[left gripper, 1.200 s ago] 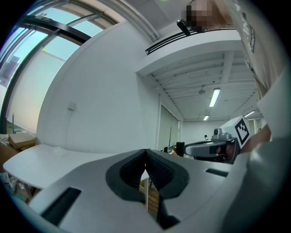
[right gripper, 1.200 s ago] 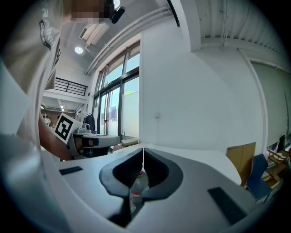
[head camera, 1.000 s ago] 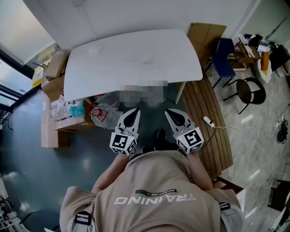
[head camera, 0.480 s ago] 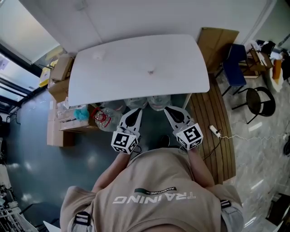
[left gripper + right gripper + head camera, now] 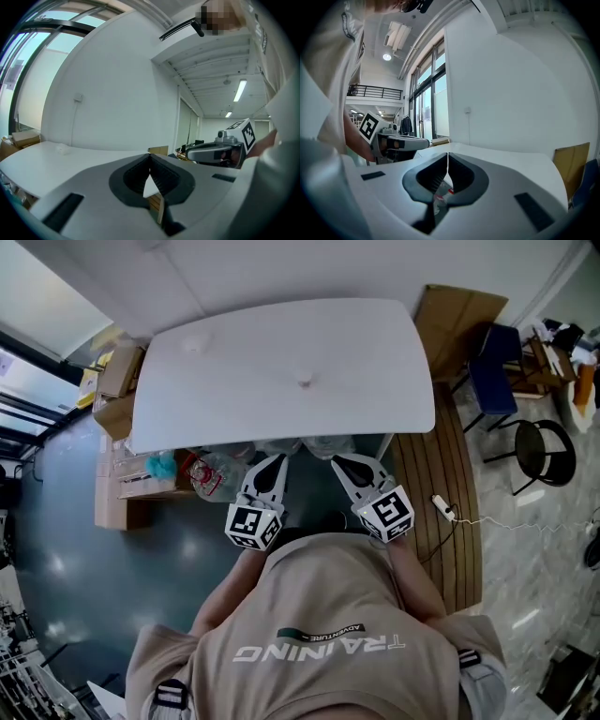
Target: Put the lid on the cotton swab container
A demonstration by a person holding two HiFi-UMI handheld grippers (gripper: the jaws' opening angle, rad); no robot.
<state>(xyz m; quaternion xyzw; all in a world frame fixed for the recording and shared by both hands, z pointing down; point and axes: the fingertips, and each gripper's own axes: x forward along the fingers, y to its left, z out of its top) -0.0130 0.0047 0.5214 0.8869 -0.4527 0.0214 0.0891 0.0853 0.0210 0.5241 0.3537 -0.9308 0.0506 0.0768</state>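
On the white table [image 5: 281, 418] in the head view sit two small pale things: a faint round one [image 5: 192, 345] at the far left and a small one [image 5: 305, 381] near the middle. Which is the lid and which the cotton swab container I cannot tell. The left gripper view shows one small white thing [image 5: 61, 149] far off on the tabletop. My left gripper [image 5: 278, 458] and right gripper [image 5: 339, 461] hover side by side just short of the table's near edge. Both are shut and hold nothing. Each gripper view shows the closed jaws, left gripper [image 5: 150, 157] and right gripper [image 5: 447, 157].
Cardboard boxes [image 5: 117, 381] and clear plastic bags [image 5: 216, 474] lie at the table's left and under its near edge. A cardboard panel [image 5: 459, 315], a blue chair [image 5: 492, 381] and a black chair [image 5: 539, 442] stand to the right. A power strip [image 5: 441, 507] lies on the wooden floor.
The view has shifted so the table sits closer and more centred. Both grippers have edged forward to the table's near edge, still shut.
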